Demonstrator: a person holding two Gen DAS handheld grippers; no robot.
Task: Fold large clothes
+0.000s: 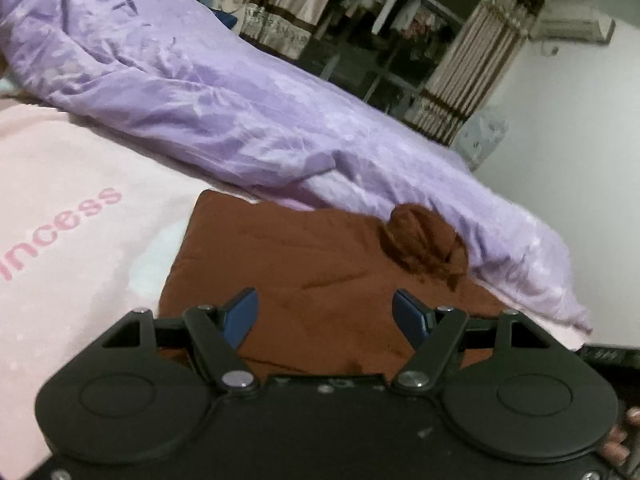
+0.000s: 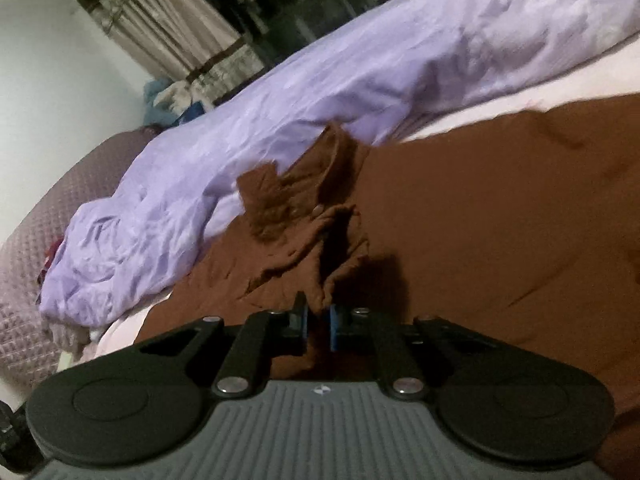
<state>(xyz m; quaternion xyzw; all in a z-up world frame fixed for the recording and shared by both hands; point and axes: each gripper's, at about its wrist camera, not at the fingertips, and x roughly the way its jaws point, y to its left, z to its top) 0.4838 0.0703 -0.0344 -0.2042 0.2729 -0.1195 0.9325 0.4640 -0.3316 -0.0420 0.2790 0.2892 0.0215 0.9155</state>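
Bed [image 1: 60, 240] under brown garment [image 1: 300, 264]

A crumpled lilac duvet [image 1: 208, 96] is lying along the far side of the bed, over a pink blanket [image 1: 68, 216] lettered "ncess". Striped curtains [image 1: 472, 80] are hanging beside a dark window [image 1: 384, 36]. A wall air conditioner [image 1: 576, 30] is showing top right.

Pink lettering "ncess" legible on pale pink blanket [image 1: 68, 184], left wrist view; word's start cut off. No other text readable.
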